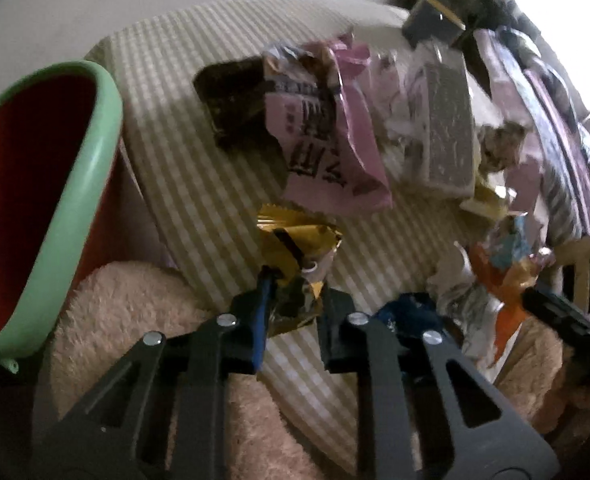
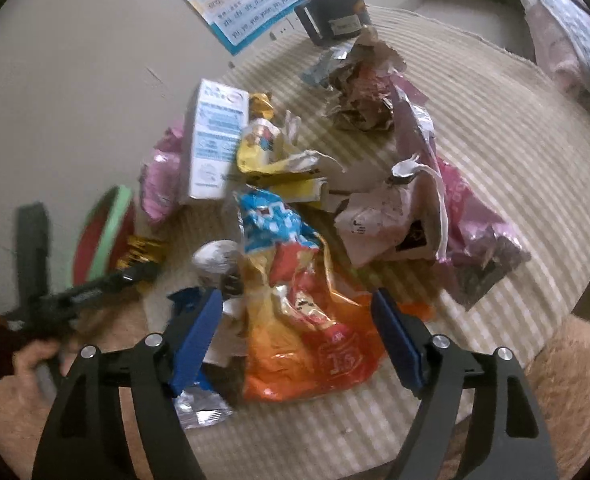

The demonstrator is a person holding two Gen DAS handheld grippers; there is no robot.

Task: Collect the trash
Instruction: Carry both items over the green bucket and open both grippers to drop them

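Between my left gripper's fingers sits a gold wrapper, pinched at its lower end; the jaws are closed down to the width of the crumpled foil. Wrapper and gripper are above the striped mat, just right of the red bin with a green rim, which stands at the mat's left edge beside a fuzzy pink cushion.

My right gripper stands wide open, jaws apart on either side of an orange snack bag lying on the mat; whether the fingers touch the bag cannot be determined. Further trash lies beyond:
- a blue wrapper, touching the orange bag
- a white carton
- a pink bag
- crumpled paper

A dark cup stands at the mat's far edge.
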